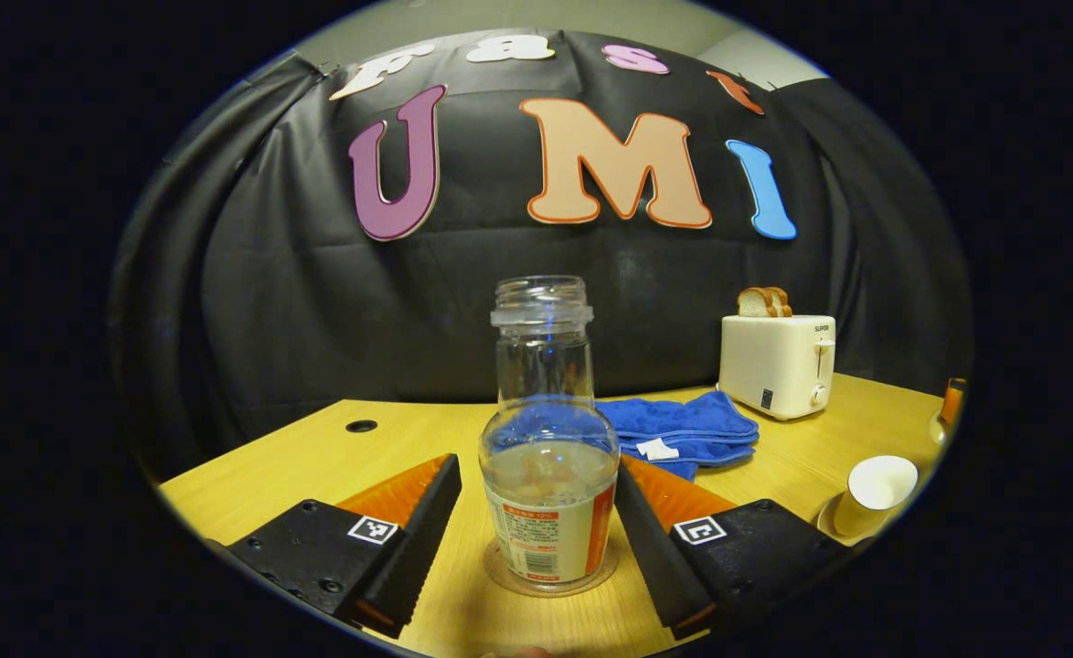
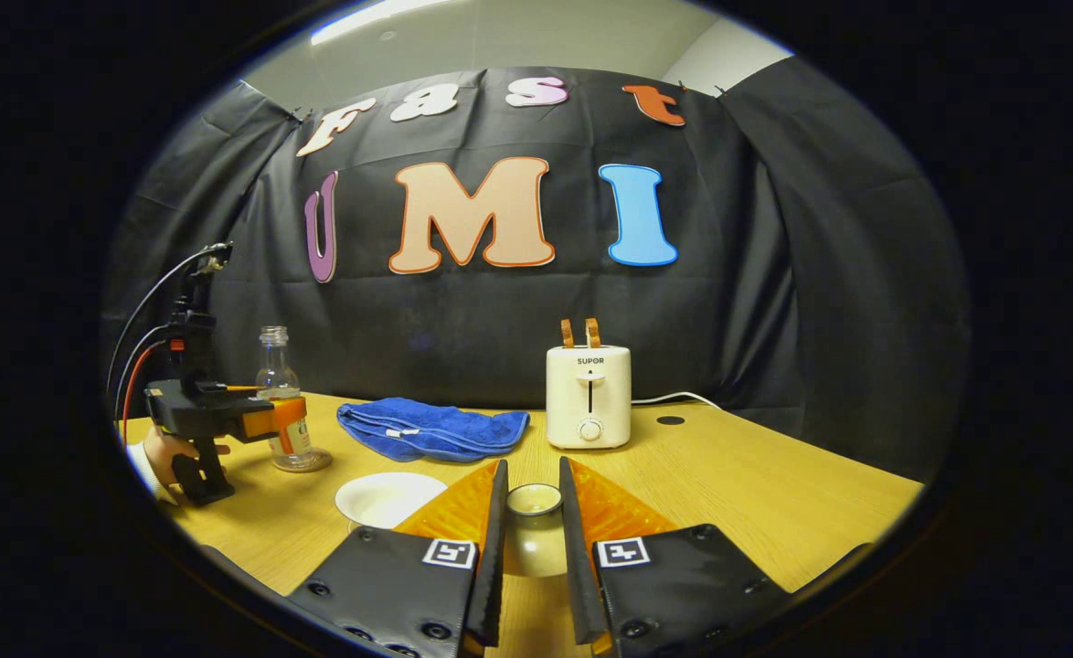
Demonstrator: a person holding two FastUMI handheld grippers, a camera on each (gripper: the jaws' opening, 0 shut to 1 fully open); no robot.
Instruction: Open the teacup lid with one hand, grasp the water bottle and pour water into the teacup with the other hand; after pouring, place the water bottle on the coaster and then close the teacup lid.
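A clear uncapped water bottle [image 1: 550, 493] with a little water stands upright on a round coaster [image 1: 500, 574]. My left gripper [image 1: 536, 466] is open around its lower body; the right-hand finger looks close to the glass and a gap shows on the other side. In the right gripper view the bottle [image 2: 279, 402] and the left gripper [image 2: 262, 419] sit far left, held by a hand [image 2: 164, 460]. My right gripper [image 2: 533, 466] is shut on the cream teacup lid [image 2: 534, 501], held above the table. The white teacup [image 2: 388, 498] stands uncovered just left of it, and shows as teacup [image 1: 875, 493] at the right edge.
A folded blue cloth [image 2: 431, 428] lies at the back middle of the wooden table [image 2: 756, 493]. A cream toaster [image 2: 589, 395] with bread slices stands beside it, its cord trailing right. A cable hole [image 1: 361, 426] sits near the back wall.
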